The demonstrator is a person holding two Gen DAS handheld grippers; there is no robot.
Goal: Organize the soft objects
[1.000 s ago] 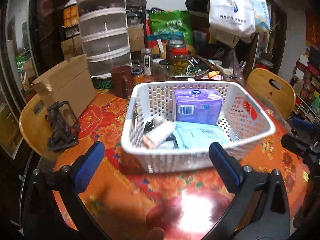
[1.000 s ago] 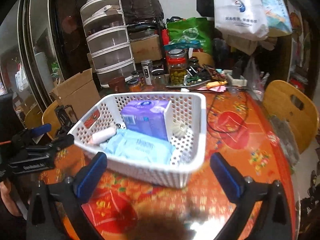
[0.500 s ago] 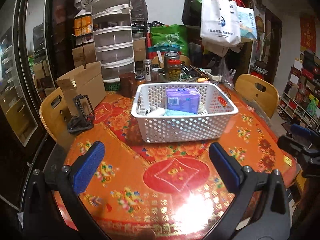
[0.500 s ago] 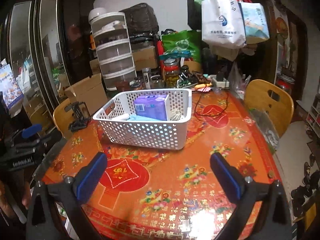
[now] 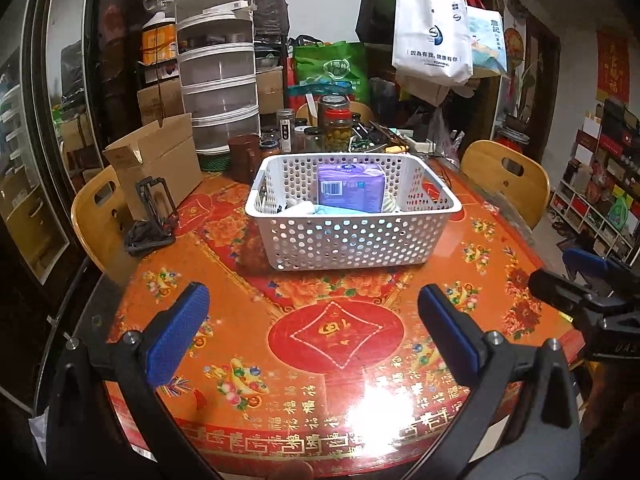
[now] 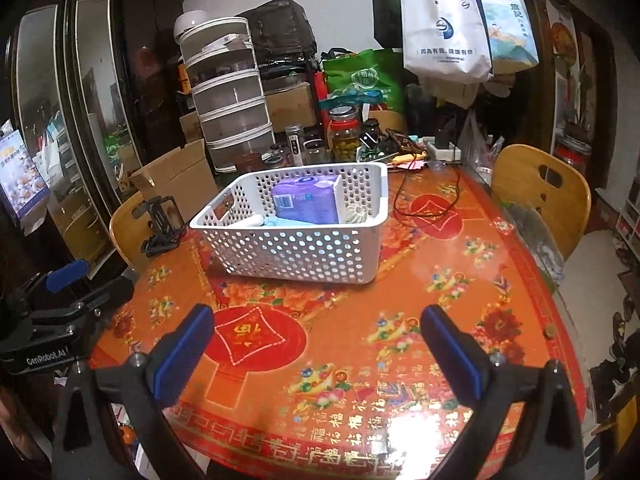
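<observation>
Hovering low over the table point(image 5: 332, 360), well short of the white basket point(image 5: 352, 236): left gripper point(image 5: 312, 324) and right gripper point(image 6: 320, 340), jaws both gaping, gripping nothing. Sitting upright inside the basket ahead: purple pack point(image 5: 351, 193), pale blue pack point(image 5: 336, 210) lying beside it.

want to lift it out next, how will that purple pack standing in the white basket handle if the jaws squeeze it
The purple pack looks film-wrapped with rounded, puffy edges, so it will probably give under pressure rather than stay stiff. It likely weighs little for its bulk. The glossy wrap may slip, and standing on edge in the white basket, it could tip if nudged.
</observation>
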